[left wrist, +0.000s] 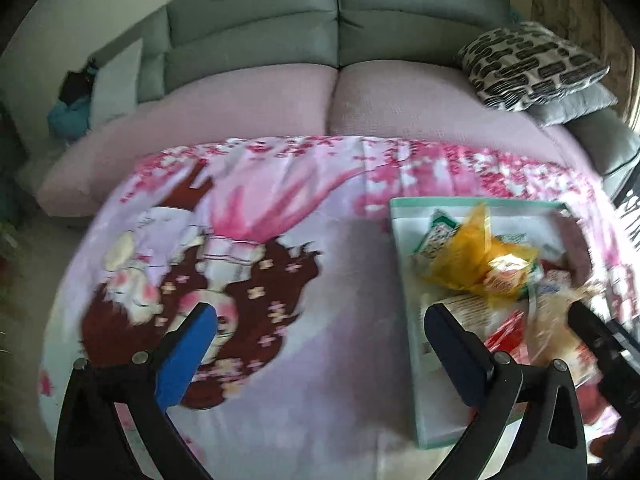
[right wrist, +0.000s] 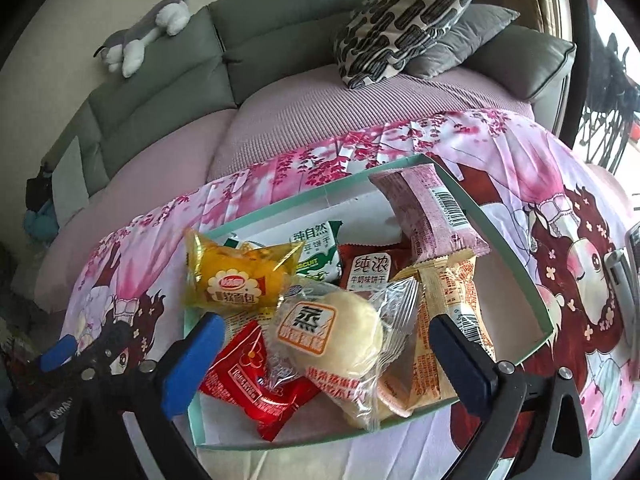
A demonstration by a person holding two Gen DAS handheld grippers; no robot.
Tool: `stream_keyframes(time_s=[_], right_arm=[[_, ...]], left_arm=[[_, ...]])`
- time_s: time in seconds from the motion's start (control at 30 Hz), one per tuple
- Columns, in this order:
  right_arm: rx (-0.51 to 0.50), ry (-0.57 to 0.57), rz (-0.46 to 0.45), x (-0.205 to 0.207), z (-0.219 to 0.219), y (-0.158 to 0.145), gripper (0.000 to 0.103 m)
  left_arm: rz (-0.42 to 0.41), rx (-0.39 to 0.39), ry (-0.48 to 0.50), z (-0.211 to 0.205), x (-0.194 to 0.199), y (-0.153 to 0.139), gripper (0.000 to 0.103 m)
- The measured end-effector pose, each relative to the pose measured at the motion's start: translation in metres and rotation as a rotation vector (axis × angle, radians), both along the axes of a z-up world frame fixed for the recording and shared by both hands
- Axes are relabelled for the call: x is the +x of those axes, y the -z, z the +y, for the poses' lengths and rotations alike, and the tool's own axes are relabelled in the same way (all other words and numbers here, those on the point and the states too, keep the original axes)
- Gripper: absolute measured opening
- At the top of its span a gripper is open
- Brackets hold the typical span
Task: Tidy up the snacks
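Note:
A shallow mint-green box [right wrist: 516, 256] sits on a table with a pink cartoon cloth. It holds several snacks: a yellow bread packet [right wrist: 240, 276], a clear-wrapped white bun [right wrist: 336, 336], a red packet [right wrist: 256, 384], a pink packet [right wrist: 432, 212], an orange packet [right wrist: 448, 320], green [right wrist: 316, 252] and brown [right wrist: 370, 270] biscuit packets. My right gripper [right wrist: 324, 360] is open and empty just above the bun. My left gripper [left wrist: 320, 344] is open and empty over the cloth, left of the box [left wrist: 404, 248]. The yellow packet [left wrist: 472, 256] shows there too.
A grey sofa with a pink seat cover [left wrist: 280, 96] stands behind the table, with patterned cushions [right wrist: 404, 24] and a plush toy [right wrist: 148, 36]. The other gripper's fingers [right wrist: 60, 354] show at the left edge of the right wrist view.

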State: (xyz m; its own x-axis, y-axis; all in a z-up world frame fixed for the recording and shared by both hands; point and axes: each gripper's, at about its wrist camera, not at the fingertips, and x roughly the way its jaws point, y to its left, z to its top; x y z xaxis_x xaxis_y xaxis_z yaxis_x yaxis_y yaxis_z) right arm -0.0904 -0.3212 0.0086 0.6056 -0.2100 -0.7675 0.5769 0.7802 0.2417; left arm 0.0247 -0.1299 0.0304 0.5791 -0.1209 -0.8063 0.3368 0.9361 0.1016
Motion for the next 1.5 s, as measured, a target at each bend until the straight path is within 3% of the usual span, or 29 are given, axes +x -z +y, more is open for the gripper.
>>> stream_keyframes(time_s=[0.1,0.6,0.93,1.5], right_arm=[[-0.009,-0.011,-0.005,-0.004,0.009,-0.002,0.103],[-0.063,-0.076,0.028,-0.036,0.061,0.003,0.103],[-0.066,-0.092,0.046,-0.033,0.065,0.008,0.103],[-0.03,-0.111,0.049,-0.027,0.06,0.016,0.103]], left_arm=[[-0.034,0.056,-0.044,0.009,-0.008,-0.001,0.103],[0.044,0.066,-0.056,0.06,-0.048,0.014,0.103],[0.066,0.038,-0.062,0.064,-0.042,0.015,0.103],[0.088,0.06,-0.057,0.059,-0.039,0.024,0.103]])
